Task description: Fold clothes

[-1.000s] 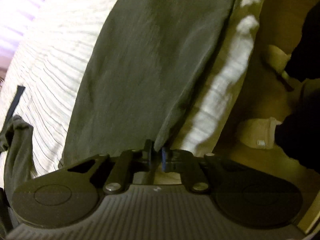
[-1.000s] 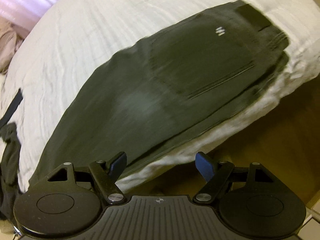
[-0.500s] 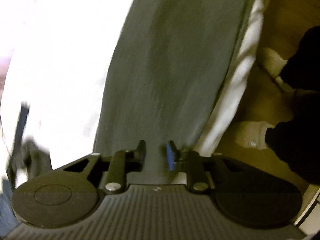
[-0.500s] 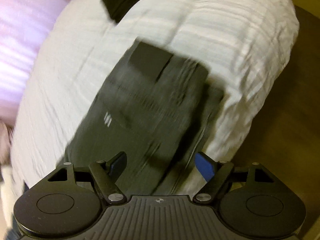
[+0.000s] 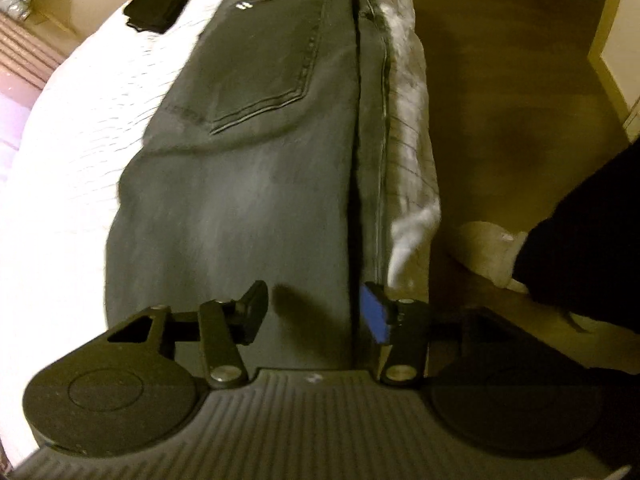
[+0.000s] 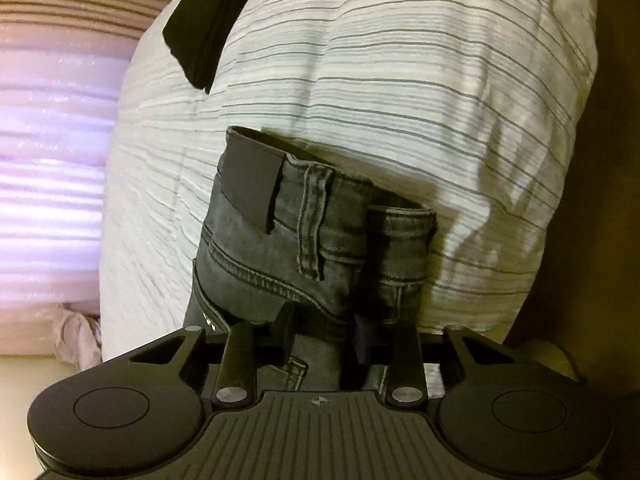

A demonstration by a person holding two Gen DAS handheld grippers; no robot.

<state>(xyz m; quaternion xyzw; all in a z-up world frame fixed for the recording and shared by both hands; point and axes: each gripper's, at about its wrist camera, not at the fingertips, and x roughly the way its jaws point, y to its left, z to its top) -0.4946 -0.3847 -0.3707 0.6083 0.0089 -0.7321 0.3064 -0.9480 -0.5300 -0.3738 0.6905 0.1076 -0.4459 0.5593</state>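
Observation:
Dark grey jeans (image 5: 240, 184) lie folded lengthwise along the edge of a bed with a white striped cover (image 5: 80, 152); a back pocket faces up. My left gripper (image 5: 316, 308) hovers over the leg part. Its jaws are opening, and no cloth is pinched between the fingers (image 5: 374, 314). In the right wrist view the waistband end of the jeans (image 6: 288, 240) bunches up with a belt loop showing. My right gripper (image 6: 324, 332) is closing on that end, and a fold of denim fills the gap between its pads.
A folded black garment (image 6: 208, 20) lies farther back on the bed cover (image 6: 400, 80). To the right the bed drops to a wooden floor (image 5: 500, 80). A person's pale-socked foot (image 5: 488, 252) and dark trouser leg (image 5: 580, 260) stand there.
My left gripper let go of the jeans' edge, spread its jaws and slid along the jeans toward the pocket end. My right gripper came down to the waistband and closed around it.

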